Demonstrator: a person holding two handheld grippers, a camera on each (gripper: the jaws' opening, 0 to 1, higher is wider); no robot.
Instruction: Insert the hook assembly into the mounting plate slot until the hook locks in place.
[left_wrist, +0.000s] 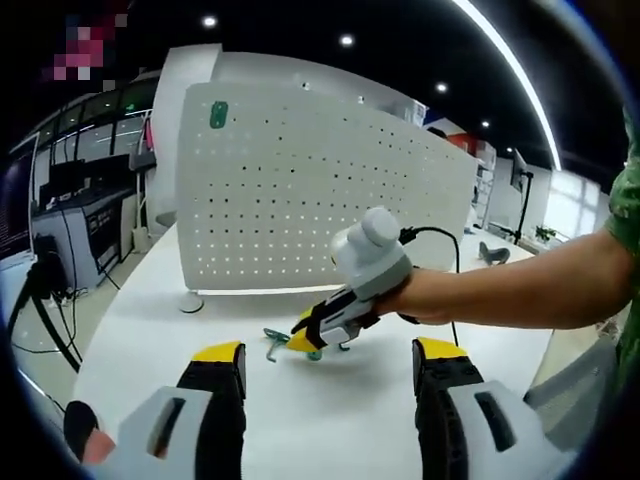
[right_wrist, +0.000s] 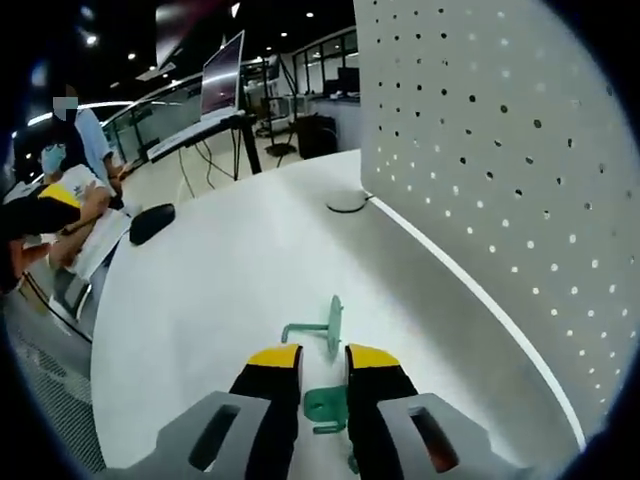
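Right tongs: black jaws with yellow tips, narrow gap, closed around the flat base of the green hook at bottom centre of the right gripper view. The hook is a thin metal-looking piece, teal paint, flat plate at the jaws with a bent rod running out along the table. In the left gripper view the same right tongs sit at frame centre on the hook, which is low against the table.

Left tongs: jaws wide apart, nothing between them, bottom of frame, above bare table.

Table is smooth white with a curved edge.

Pegboard, the mounting plate: white perforated sheet with a regular grid of small round holes, standing upright on the table behind the hook, well apart from it. It fills the right side of the right gripper view. Small green tag at its upper left; any writing too small to read.
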